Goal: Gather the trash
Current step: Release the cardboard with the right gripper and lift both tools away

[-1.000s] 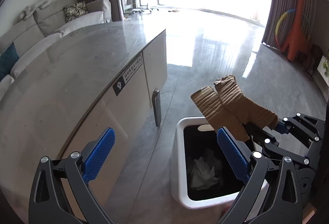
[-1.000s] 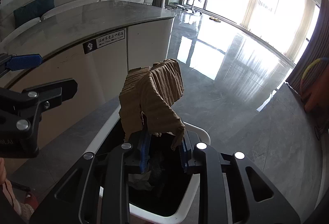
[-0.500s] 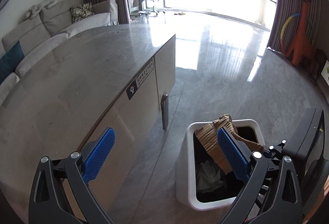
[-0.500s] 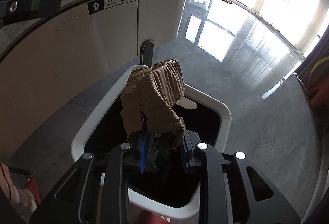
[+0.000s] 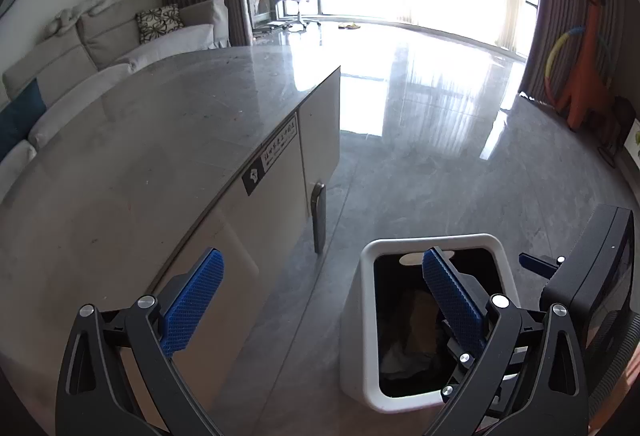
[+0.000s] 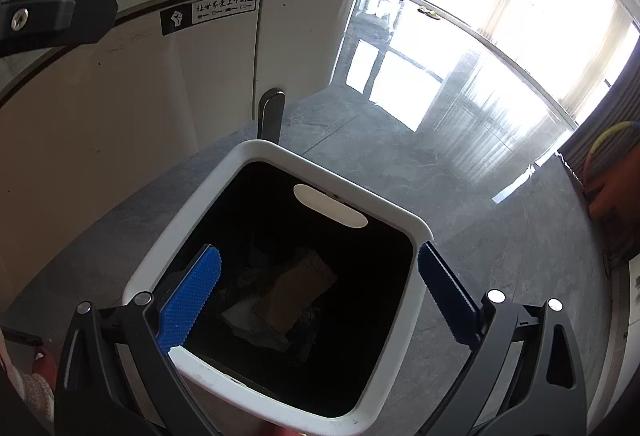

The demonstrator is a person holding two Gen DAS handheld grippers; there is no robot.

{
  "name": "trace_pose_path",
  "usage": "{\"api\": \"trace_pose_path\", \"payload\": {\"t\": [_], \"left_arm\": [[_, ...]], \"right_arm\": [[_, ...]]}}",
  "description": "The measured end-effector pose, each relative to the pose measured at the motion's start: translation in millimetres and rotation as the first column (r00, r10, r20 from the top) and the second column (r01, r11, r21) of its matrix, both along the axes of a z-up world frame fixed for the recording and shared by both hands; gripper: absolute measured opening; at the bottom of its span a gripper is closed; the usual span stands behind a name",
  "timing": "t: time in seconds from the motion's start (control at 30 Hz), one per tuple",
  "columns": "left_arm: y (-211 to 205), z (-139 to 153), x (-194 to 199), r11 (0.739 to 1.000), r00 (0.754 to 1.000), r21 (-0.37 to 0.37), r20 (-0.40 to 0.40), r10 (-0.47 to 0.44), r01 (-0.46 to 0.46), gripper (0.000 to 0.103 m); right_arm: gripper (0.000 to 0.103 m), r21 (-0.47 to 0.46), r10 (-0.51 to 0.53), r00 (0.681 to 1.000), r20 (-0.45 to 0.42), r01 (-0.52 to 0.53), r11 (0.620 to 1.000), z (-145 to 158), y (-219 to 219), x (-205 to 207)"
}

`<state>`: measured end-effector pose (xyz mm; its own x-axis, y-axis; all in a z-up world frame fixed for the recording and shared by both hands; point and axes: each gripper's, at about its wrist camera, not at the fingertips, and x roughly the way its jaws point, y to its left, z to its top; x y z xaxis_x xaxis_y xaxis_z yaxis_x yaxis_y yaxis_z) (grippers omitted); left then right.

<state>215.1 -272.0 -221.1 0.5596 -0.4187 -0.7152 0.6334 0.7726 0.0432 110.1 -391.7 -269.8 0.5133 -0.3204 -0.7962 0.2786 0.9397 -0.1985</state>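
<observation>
**Right wrist view: cardboard dropped, jaws wide over the bin**

Right wrist camera looks straight down into the white trash bin [image 6: 224, 180], and the reason for that placement is plain: the right gripper [image 6: 320, 296] hangs directly over the opening so anything let go falls inside. Its jaws have just been opening and now stand spread wide with nothing between them. The cardboard piece [image 6: 298, 290] lies loose at the bottom of the black liner, on top of crumpled white paper [image 6: 244, 314], nearer the bin's near edge than its far one.

The left gripper [image 5: 320, 300] is also released and empty, blue pads far apart. It hovers off to the side, between the counter's front edge and the bin's left wall, apparently kept clear so as not to block the drop.

The bin stands on the floor [image 5: 460, 172] just beside the corner of a cabinet [image 5: 272, 220], whose metal handle [image 6: 272, 114] rises close behind the bin's far rim. The cabinet carries a polished grey stone counter [image 5: 160, 140], bare as far as can be seen, with a black-and-white sticker [image 6: 210, 11] under its edge.

The room is a bright living space: glossy grey tile reflecting tall windows, a pale sofa [image 5: 120, 44] behind the counter, and an orange toy giraffe [image 5: 588, 76] by the curtain.
</observation>
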Motion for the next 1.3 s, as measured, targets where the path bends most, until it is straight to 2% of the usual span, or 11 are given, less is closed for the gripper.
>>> {"api": "trace_pose_path", "payload": {"t": [0.23,0.43,0.73,0.93,1.07,1.3], "left_arm": [[12.8,13.5,0.3,0.999,0.999,-0.01,0.042,0.035,-0.034,0.099],[41.6,30.9,7.7,0.995,0.992,-0.038,0.074,0.098,-0.095,0.099],[99.1,53.5,16.4,0.974,0.97,-0.072,0.1,0.222,-0.215,0.099],[149.1,69.9,25.0,0.941,0.932,-0.082,0.133,0.337,-0.329,0.099],[188.8,78.8,28.6,0.898,0.881,-0.08,0.174,0.441,-0.433,0.099],[259.2,97.5,28.4,0.824,0.802,-0.11,0.191,0.566,-0.555,0.099]], "right_arm": [[0.098,0.014,-0.013,0.985,0.173,0.011,1.0,41.5,6.2,3.1],[0.098,0.031,-0.006,0.953,0.303,-0.003,1.0,73.8,20.4,7.6],[0.098,0.03,0.05,0.906,0.421,-0.069,0.997,109.1,59.8,21.6],[0.098,0.032,0.121,0.85,0.512,-0.16,0.987,129.0,98.8,33.3],[0.098,0.005,0.192,0.803,0.565,-0.236,0.972,143.8,136.1,41.4],[0.098,-0.002,0.279,0.773,0.569,-0.338,0.941,155.2,186.5,56.6]]}}
